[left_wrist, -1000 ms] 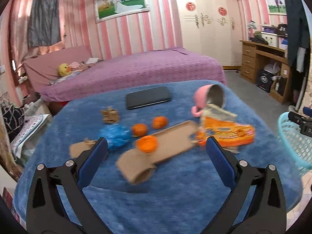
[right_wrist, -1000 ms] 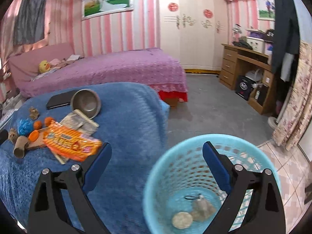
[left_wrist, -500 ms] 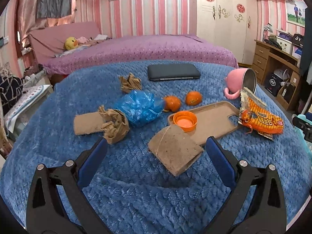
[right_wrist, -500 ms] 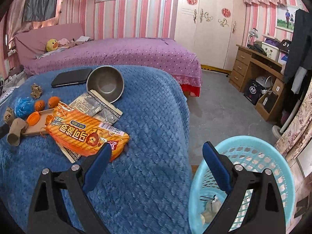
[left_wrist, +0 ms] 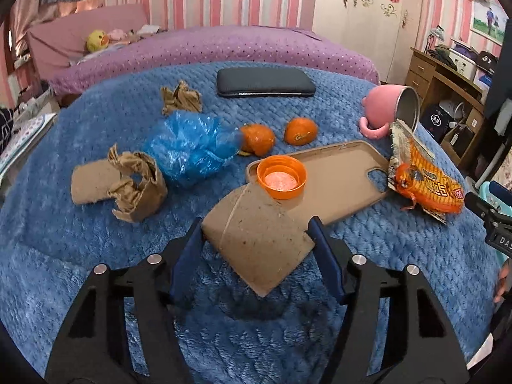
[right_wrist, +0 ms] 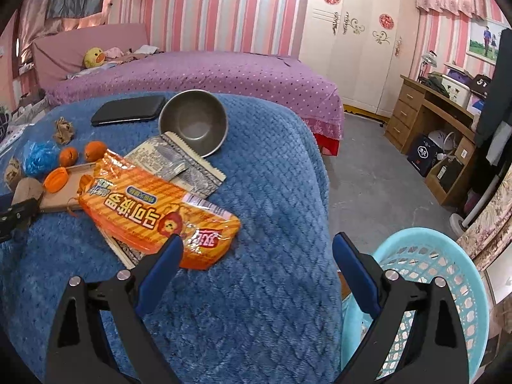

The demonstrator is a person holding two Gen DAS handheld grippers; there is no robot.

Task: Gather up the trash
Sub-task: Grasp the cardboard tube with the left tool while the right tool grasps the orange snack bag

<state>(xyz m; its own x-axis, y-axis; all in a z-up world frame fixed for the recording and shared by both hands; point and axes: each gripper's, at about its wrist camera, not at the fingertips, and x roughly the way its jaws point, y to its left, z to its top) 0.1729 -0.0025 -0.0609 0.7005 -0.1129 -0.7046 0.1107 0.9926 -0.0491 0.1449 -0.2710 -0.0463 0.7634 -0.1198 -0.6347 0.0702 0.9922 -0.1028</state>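
My left gripper (left_wrist: 257, 233) straddles a flattened brown cardboard tube (left_wrist: 256, 233) on the blue blanket; its blue pads sit at the tube's two sides, jaws narrowed around it. Beyond lie an orange cap (left_wrist: 281, 176), a blue plastic bag (left_wrist: 188, 144), crumpled brown paper (left_wrist: 137, 180) and an orange snack wrapper (left_wrist: 425, 182). My right gripper (right_wrist: 256, 252) is open and empty above the blanket, its left pad by the snack wrapper (right_wrist: 156, 211). A light-blue trash basket (right_wrist: 448, 275) stands on the floor at the lower right.
Two tangerines (left_wrist: 278, 134), a tan phone case (left_wrist: 336, 172), a black case (left_wrist: 265, 82) and a tipped pink metal mug (left_wrist: 390, 112) lie on the blanket. A purple bed (right_wrist: 198, 73) is behind; a wooden desk (right_wrist: 428, 121) stands at the right.
My left gripper moved forward and down onto the cardboard tube and narrowed its jaws around it. My right gripper swung left from the basket toward the snack wrapper.
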